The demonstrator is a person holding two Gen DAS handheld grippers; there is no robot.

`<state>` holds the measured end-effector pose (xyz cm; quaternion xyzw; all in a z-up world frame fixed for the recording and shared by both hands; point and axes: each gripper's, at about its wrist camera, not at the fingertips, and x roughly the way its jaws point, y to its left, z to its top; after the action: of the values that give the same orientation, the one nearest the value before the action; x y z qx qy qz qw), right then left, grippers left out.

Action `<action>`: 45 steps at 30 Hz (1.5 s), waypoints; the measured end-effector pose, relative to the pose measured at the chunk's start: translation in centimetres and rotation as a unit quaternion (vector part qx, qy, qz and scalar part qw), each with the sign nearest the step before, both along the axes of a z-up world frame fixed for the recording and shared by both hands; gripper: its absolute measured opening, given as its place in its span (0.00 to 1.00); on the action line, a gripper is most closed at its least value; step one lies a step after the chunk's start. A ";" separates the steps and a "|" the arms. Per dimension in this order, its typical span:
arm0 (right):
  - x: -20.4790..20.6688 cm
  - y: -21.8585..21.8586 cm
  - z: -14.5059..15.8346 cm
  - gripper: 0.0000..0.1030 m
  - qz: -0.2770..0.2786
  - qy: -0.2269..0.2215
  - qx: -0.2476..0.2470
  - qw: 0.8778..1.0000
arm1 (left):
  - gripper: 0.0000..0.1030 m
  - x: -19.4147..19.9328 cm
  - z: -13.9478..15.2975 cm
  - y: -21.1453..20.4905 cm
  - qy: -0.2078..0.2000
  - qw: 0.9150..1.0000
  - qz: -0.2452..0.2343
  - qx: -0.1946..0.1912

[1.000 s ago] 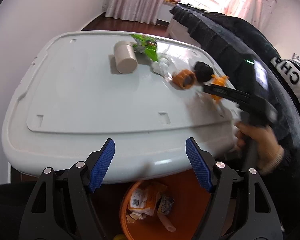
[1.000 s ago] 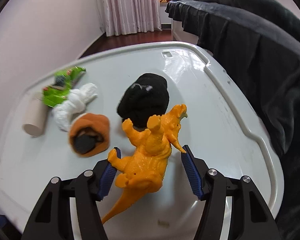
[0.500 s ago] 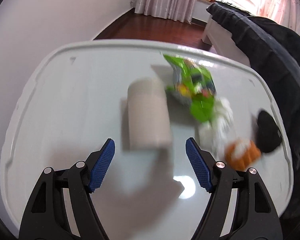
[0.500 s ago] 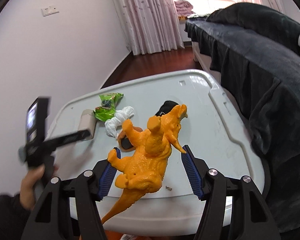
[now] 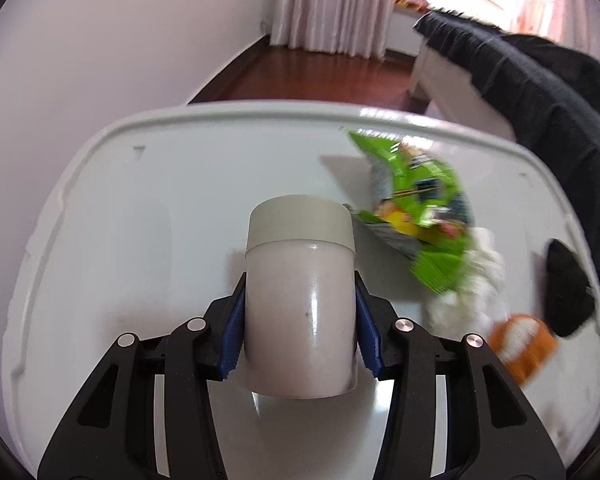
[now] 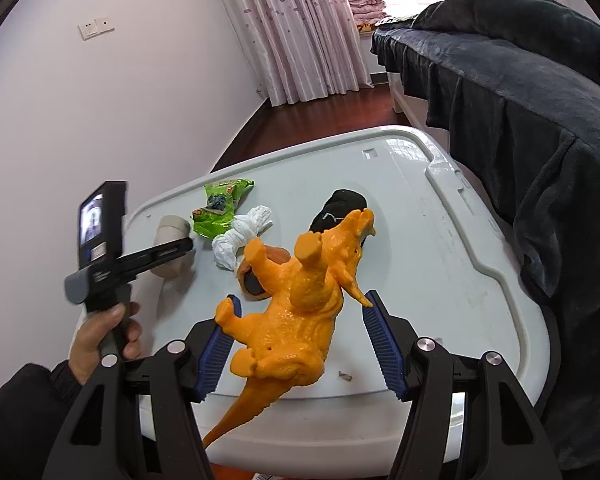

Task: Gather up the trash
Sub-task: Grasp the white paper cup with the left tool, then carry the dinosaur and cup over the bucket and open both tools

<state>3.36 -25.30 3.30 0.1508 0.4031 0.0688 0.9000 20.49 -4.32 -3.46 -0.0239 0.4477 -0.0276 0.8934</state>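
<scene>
Since the earlier frame, the left gripper (image 5: 300, 334) has travelled from the table's near edge over to the white jar (image 5: 300, 300), and its fingers have just been closing; their blue pads (image 5: 232, 336) now press on both sides of the jar, which lies on its side on the white table (image 5: 140, 200) with its grey lid pointing away. Just right of the jar lies a green snack wrapper (image 5: 416, 216), blurred, with a crumpled white tissue (image 5: 472, 284) beside it, then an orange and white object (image 5: 524, 344) and a black sock (image 5: 566, 288) near the table's right edge.

From the right wrist view, the right gripper (image 6: 300, 340) carries an orange toy dinosaur (image 6: 296, 320) above the table's near edge; the left pad touches it, but whether the right one does cannot be told. A hand (image 6: 100, 336) holds the left gripper's handle at the left. A bed with a dark blanket (image 6: 540, 120) stands to the right.
</scene>
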 end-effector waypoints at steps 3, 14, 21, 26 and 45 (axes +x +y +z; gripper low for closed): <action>-0.3 0.5 0.7 0.60 0.006 -0.011 -0.001 1.000 | 0.45 -3.1 2.7 0.2 -0.030 0.999 -0.018 -0.011; -5.1 1.8 5.5 0.60 0.038 -0.049 -0.002 0.998 | 0.45 -15.2 10.4 -1.2 -0.073 0.996 -0.049 -0.001; -11.3 3.3 7.5 0.60 0.082 -0.056 -0.015 0.995 | 0.45 -23.5 10.6 -1.3 -0.063 0.995 -0.075 0.006; -15.8 4.8 7.1 0.60 0.113 -0.042 -0.017 0.993 | 0.45 -27.5 9.6 -1.6 -0.053 0.995 -0.088 0.006; -18.1 6.4 0.1 0.60 0.151 0.064 -0.019 0.986 | 0.45 -30.7 2.0 -1.6 0.076 0.990 -0.117 -0.001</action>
<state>-14.79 -18.92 3.41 0.0754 0.4790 0.1871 0.8543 -10.18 -5.91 -1.47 0.0254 0.5136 -0.1305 0.8477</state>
